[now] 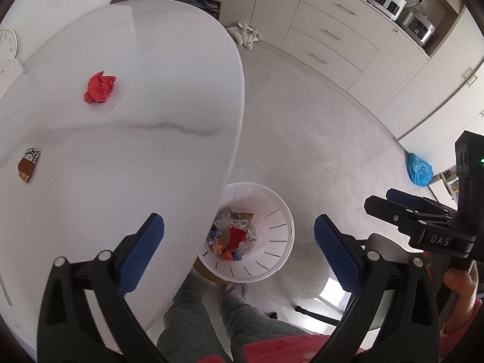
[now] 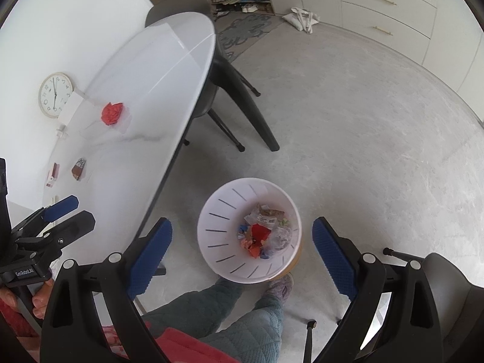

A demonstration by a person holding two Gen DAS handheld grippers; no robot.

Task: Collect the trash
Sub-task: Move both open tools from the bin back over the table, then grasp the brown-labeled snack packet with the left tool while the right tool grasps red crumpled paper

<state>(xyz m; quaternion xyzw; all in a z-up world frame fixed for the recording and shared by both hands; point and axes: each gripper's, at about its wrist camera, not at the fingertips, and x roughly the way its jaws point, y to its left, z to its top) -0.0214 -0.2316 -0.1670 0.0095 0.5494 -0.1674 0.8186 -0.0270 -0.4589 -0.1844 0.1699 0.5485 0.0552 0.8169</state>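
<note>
A crumpled red paper ball (image 1: 99, 87) lies on the white marble table (image 1: 157, 69); it also shows in the right wrist view (image 2: 112, 113). A small brown patterned wrapper (image 1: 28, 165) lies nearer the table's left side, also in the right wrist view (image 2: 79, 168). A white slotted trash bin (image 2: 211, 227) stands on the floor beside the table edge, holding several crumpled papers (image 2: 261, 236). My left gripper (image 1: 239, 251) is open and empty above the table edge and bin (image 1: 275, 233). My right gripper (image 2: 242, 251) is open and empty above the bin.
A red and white packet (image 2: 53, 175) lies near the table's wall side. A round clock (image 2: 55, 94) leans against the wall. Grey chairs (image 2: 230, 81) stand by the table. A blue bag (image 1: 419, 169) and a cloth tote (image 2: 302, 18) lie on the floor by the cabinets.
</note>
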